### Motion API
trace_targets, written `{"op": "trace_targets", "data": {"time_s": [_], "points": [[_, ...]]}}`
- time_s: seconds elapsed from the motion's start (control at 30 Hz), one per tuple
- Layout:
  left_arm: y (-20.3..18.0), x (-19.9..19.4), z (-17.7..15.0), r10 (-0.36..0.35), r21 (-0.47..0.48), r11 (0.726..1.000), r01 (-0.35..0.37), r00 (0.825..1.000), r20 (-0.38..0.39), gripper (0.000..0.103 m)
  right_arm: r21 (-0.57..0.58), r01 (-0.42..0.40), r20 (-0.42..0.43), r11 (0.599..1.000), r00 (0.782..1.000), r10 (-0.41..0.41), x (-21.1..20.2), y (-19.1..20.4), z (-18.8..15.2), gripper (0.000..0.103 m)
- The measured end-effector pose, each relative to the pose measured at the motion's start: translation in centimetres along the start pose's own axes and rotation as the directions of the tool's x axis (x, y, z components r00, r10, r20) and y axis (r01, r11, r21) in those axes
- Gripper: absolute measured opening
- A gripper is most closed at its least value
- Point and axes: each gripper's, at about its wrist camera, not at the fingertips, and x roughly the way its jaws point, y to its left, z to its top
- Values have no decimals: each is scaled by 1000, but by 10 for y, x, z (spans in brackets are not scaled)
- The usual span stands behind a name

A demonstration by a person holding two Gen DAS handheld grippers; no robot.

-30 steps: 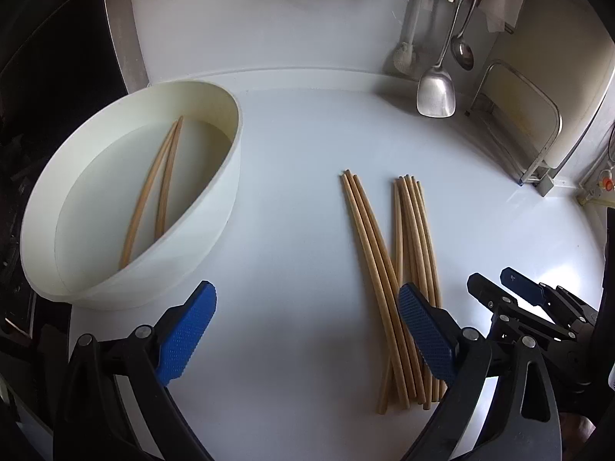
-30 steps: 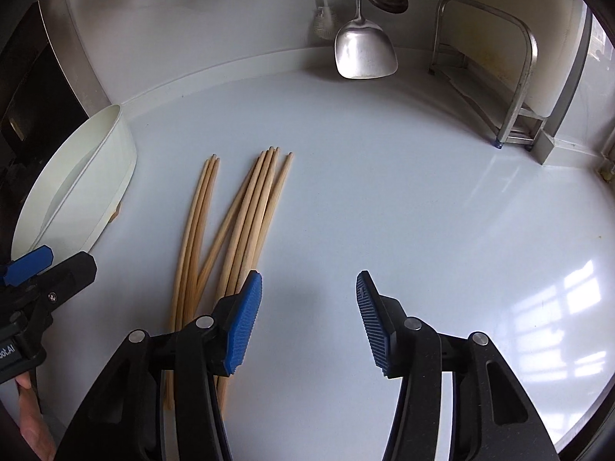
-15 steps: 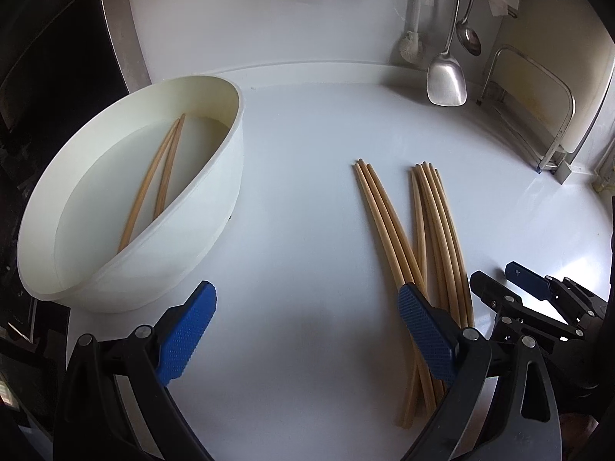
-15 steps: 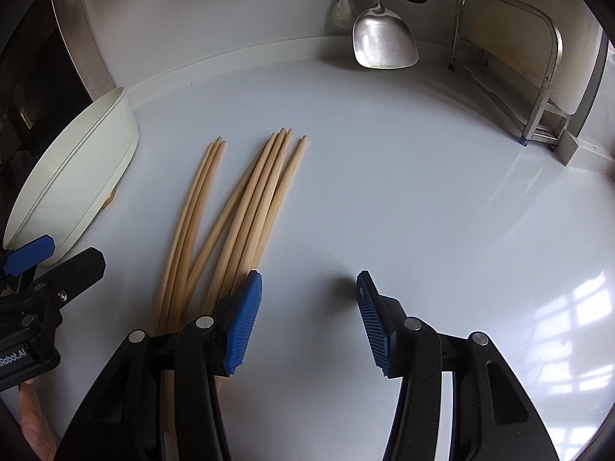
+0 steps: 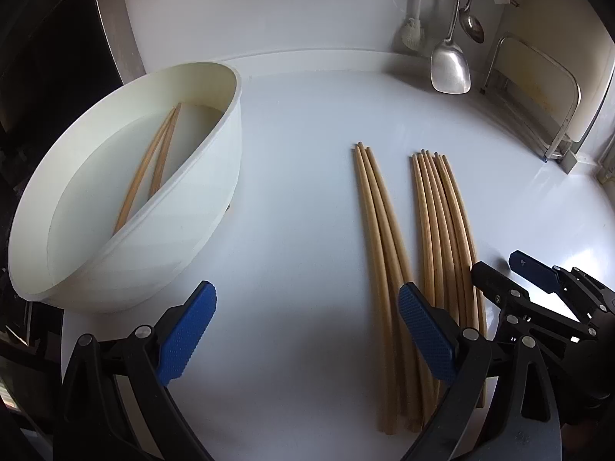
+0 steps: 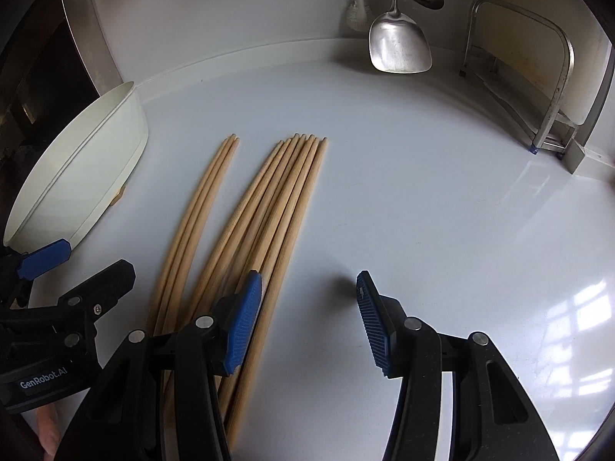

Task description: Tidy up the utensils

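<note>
Several wooden chopsticks (image 5: 442,223) lie on the white counter, with a group of three (image 5: 373,230) just to their left. Two more chopsticks (image 5: 153,161) rest inside the white bowl (image 5: 215,199) on the left. My left gripper (image 5: 307,307) is open over bare counter between the bowl and the chopsticks, and its right pad (image 5: 423,330) overlaps the near ends of the three. My right gripper (image 6: 307,288) is open with nothing between its fingers, and its left pad (image 6: 242,322) lies over the chopsticks (image 6: 276,211). In the right wrist view, the bowl (image 6: 77,165) is at the far left.
A steel spatula (image 5: 450,69) and a ladle (image 5: 474,29) hang at the back wall beside a brush (image 5: 413,34). A metal rack (image 5: 538,88) stands at the back right. Past the counter's left edge there is a dark area (image 5: 46,77).
My left gripper has sunk toward the counter, so the bowl and chopsticks look nearer. The right wrist view has closed in slightly on the chopsticks. Both grippers stay open.
</note>
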Motion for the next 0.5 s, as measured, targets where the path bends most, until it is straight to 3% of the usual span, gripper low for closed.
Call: {"op": "trace_targets", "data": {"time_s": [0.5], "points": [[12,-1,-5,39,-37,999,-38,999,16,94,-24,81,-7,996,997,-81,-2,-14,-4,49]]}}
